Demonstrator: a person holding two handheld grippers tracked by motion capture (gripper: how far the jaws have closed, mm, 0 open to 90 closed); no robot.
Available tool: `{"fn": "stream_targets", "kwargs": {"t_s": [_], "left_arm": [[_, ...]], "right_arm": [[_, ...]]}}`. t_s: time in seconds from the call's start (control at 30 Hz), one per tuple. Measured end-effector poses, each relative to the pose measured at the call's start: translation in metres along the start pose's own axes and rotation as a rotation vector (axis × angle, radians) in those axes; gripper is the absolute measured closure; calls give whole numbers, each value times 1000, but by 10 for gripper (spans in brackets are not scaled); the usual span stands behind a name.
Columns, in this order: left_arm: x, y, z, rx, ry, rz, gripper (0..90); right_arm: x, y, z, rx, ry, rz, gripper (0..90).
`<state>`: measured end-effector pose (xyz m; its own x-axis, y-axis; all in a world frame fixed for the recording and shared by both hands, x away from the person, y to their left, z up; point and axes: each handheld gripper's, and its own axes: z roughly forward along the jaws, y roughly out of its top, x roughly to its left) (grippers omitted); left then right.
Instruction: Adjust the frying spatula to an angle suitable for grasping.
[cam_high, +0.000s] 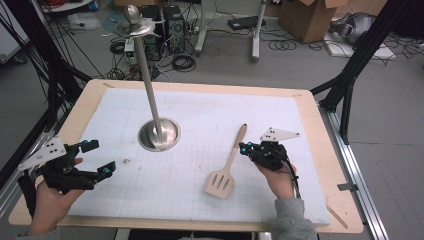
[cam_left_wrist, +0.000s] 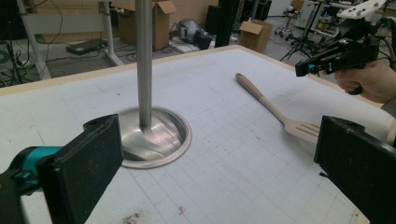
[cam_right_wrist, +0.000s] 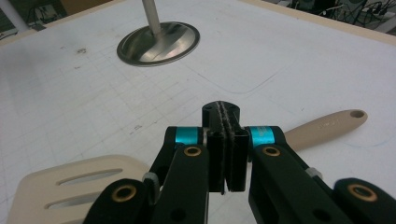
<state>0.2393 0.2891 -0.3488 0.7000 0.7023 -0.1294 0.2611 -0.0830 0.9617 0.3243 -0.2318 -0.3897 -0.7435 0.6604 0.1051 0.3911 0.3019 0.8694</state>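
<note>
Nearest the person, the right tool (cam_right_wrist: 226, 154) has its jaws pressed flat together with nothing between them. In the right gripper view the pads meet face to face just above the handle of the slotted wooden spatula (cam_high: 226, 165); whether they touch the wood I cannot tell. The spatula lies flat on the white mat (cam_high: 210, 130) that covers the bench (cam_high: 95, 92), its blade toward the person and its handle running away, with the hanging hole at the far tip. At the near left corner, the left tool (cam_high: 95, 160) is spread wide over the mat, gripping nothing, well apart from the spatula.

Farther in stands the steel stand (cam_high: 159, 134) — a round mirror-bright base with a tall, thin pole rising from its middle to a small dish and knob at the top.

The trouble here, as I judge it, is that closed jaws cannot take the handle; pressing down would only skate it across the mat or pivot the blade. The handle is slim and lies flat, so even reopened pads may slip off its top. A wide swing toward the stand could knock the pole and tip it — that narrow base looks unforgiving.
</note>
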Motion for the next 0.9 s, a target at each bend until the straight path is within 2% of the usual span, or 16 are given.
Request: {"fn": "stream_targets", "kwargs": {"t_s": [0.2,0.63,0.9], "left_arm": [[0,-2,3,14,1,-1,18],[0,-6,5,26,5,-5,18],[0,-8,7,40,2,-8,18]], "right_arm": [[-4,-1,10,7,8,10,896],[-5,0,27,38,10,-20,898],[-6,-3,40,80,7,-22,898]]}}
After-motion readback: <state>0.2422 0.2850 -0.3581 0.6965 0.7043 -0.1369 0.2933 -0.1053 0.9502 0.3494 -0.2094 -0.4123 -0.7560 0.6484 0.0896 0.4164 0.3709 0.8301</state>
